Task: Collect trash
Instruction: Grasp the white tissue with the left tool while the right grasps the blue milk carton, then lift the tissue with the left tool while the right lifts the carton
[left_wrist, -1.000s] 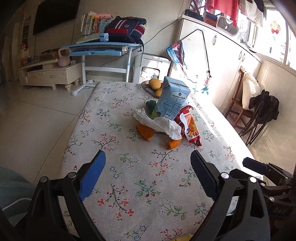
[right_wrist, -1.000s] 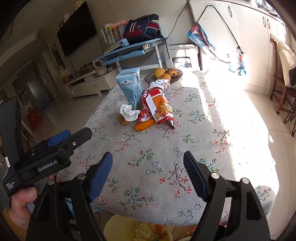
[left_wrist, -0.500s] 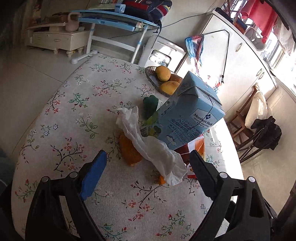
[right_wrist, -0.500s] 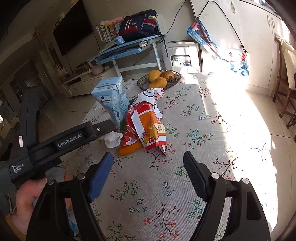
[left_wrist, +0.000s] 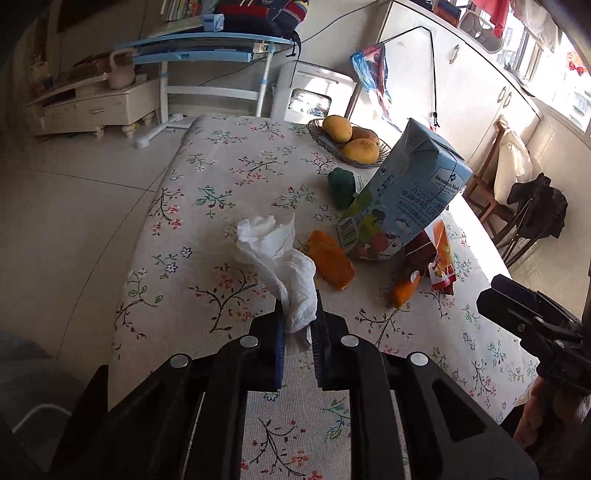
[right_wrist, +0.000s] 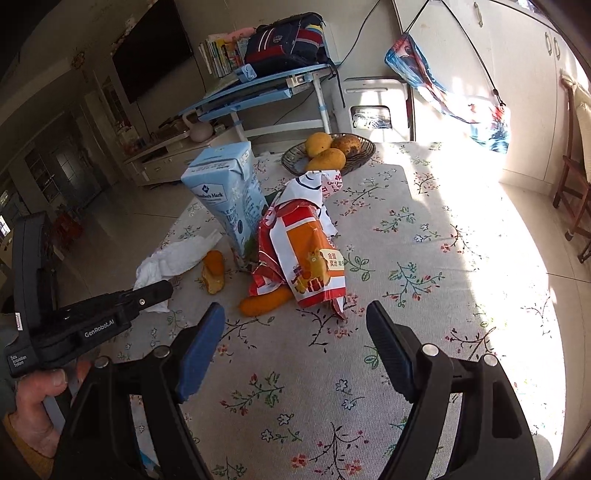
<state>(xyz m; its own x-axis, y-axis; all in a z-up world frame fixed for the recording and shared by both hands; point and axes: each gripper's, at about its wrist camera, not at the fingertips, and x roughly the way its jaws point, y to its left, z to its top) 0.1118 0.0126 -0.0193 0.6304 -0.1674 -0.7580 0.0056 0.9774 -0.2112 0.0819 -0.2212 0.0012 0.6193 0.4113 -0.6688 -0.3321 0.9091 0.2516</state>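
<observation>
My left gripper (left_wrist: 297, 317) is shut on the near end of a crumpled white tissue (left_wrist: 275, 251), which trails away over the flowered tablecloth (left_wrist: 221, 192). The same tissue (right_wrist: 173, 258) shows in the right wrist view, with the left gripper's (right_wrist: 162, 291) black body over it. Behind it lie two orange peels (left_wrist: 330, 260) (right_wrist: 264, 301), a blue milk carton (left_wrist: 410, 195) (right_wrist: 227, 195) and a red and orange snack bag (right_wrist: 308, 254). My right gripper (right_wrist: 295, 339) stands open above bare cloth, just short of the snack bag.
A wicker dish of mangoes (right_wrist: 328, 151) sits at the table's far end, with a green lump (left_wrist: 341, 184) near the carton. A hand (right_wrist: 33, 402) holds the left gripper at the lower left. Chairs (left_wrist: 517, 206) stand right of the table.
My left gripper moved in over the tissue and shut on its near end. The right gripper came closer to the snack bag and stayed open.
</observation>
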